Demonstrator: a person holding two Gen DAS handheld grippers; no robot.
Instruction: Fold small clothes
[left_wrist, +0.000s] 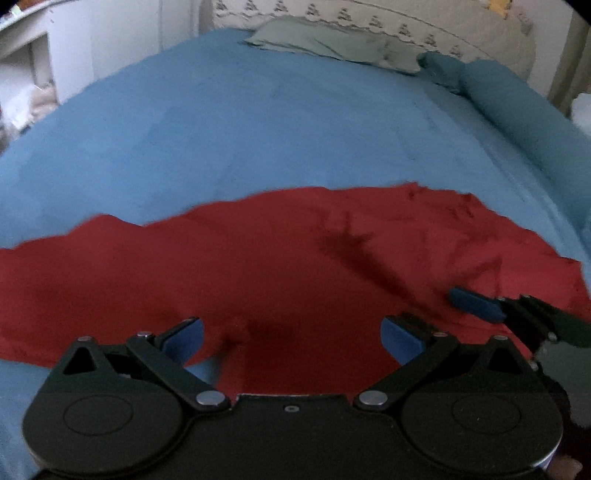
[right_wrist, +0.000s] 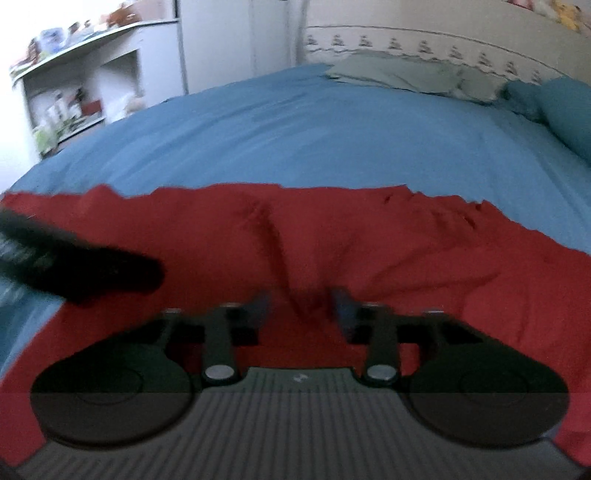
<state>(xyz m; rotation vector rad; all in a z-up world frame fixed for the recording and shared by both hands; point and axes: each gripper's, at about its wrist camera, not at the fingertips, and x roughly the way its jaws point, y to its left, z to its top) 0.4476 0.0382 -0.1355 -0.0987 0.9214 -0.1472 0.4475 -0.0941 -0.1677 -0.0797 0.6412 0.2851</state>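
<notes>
red cloth garment (left_wrist: 280, 258) spread flat across near edge of blue-sheeted bed (left_wrist: 258, 122), ready for folding | left gripper (left_wrist: 291, 336) fingers apart, empty | right gripper (right_wrist: 301, 306) fingers apart, empty, above cloth

1. The right claw (right_wrist: 300, 306) hangs over a red garment (right_wrist: 406, 251), jaws parted with nothing between them.
2. The garment lies spread across a blue bed (right_wrist: 258, 140) (creased near its middle).
3. Far left stands a white shelf (right_wrist: 74, 74); a dark blurred object (right_wrist: 92, 273) enters from the left.
</notes>
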